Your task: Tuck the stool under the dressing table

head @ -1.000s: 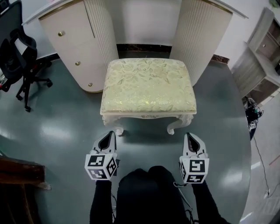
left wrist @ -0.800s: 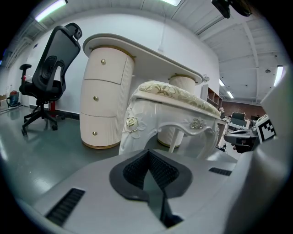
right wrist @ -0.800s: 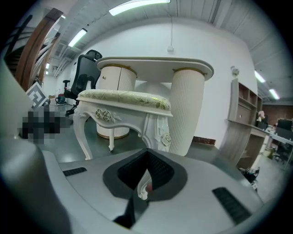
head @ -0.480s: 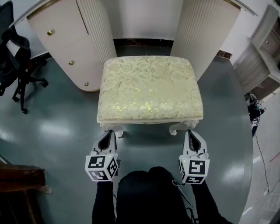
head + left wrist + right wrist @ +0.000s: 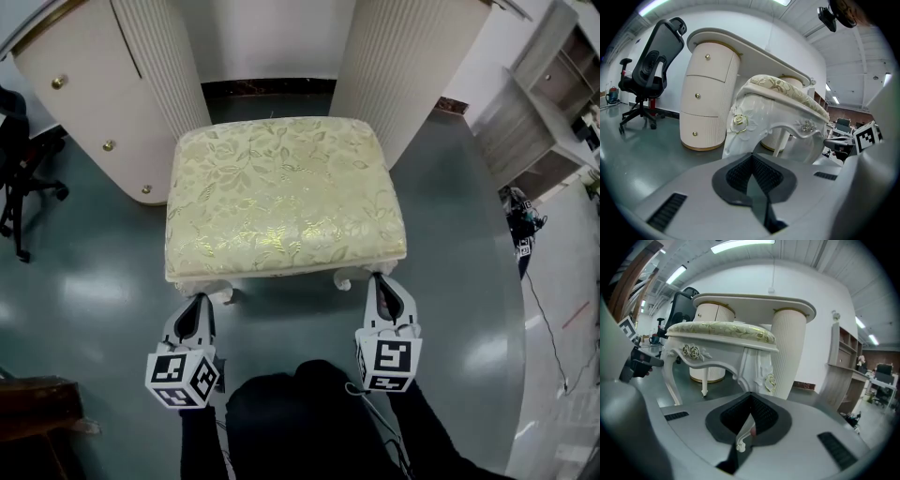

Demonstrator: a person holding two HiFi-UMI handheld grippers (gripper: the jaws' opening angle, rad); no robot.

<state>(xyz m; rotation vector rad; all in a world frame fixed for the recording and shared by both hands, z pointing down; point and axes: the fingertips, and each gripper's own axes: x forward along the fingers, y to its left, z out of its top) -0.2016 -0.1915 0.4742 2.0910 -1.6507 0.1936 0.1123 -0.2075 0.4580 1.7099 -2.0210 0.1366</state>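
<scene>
While low behind the stool [image 5: 281, 192], left hand-held gripper [image 5: 194, 302] and right hand-held gripper [image 5: 381, 281], jaws together, empty.

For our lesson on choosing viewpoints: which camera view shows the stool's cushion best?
The head view: it looks down on the whole cushion, showing its floral pattern and all four edges. The left gripper view shows the cushion only as a side seen from low down. The right gripper view shows it edge-on, as a thin strip.

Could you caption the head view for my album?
Poised before the cushioned stool: left tongs and right tongs, dressing table beyond.
</scene>
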